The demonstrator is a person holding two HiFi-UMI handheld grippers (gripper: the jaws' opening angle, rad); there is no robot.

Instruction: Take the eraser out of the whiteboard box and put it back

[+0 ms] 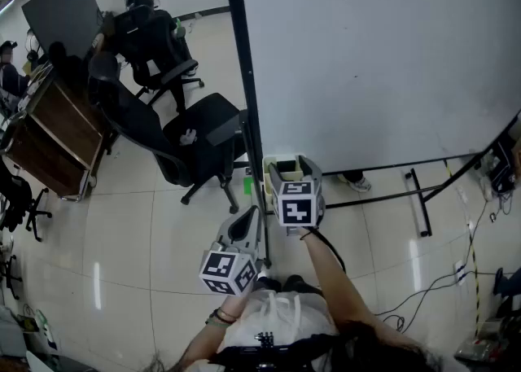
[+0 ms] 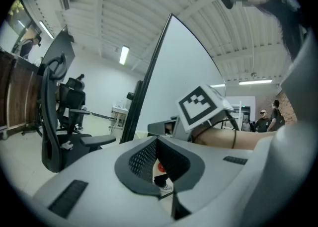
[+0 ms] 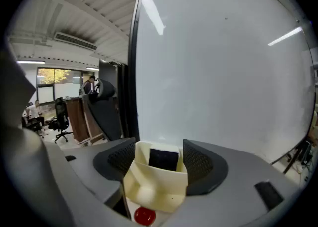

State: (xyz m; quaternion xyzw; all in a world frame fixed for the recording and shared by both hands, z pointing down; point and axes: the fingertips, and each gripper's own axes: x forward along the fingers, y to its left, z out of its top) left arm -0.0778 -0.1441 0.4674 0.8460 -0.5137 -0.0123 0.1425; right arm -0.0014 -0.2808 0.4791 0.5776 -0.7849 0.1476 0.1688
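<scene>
A cream whiteboard box (image 3: 156, 184) hangs at the lower left corner of the whiteboard (image 1: 366, 53), beside its black frame post (image 1: 244, 77). A dark eraser (image 3: 163, 159) stands upright inside the box. My right gripper (image 3: 159, 147) is open, with a jaw on either side of the box's top and the eraser between them; I see no squeeze on either. From the head view, the right gripper (image 1: 291, 168) covers most of the box (image 1: 273, 164). My left gripper (image 1: 247, 220) hangs lower left of it, shut and empty, its tips (image 2: 156, 144) together.
A red round knob (image 3: 144, 215) sits just below the box. Black office chairs (image 1: 191, 138) stand left of the post, a wooden desk (image 1: 57, 130) further left. The whiteboard's stand legs (image 1: 419, 199) and floor cables (image 1: 468, 269) lie to the right. People stand far off (image 2: 271, 116).
</scene>
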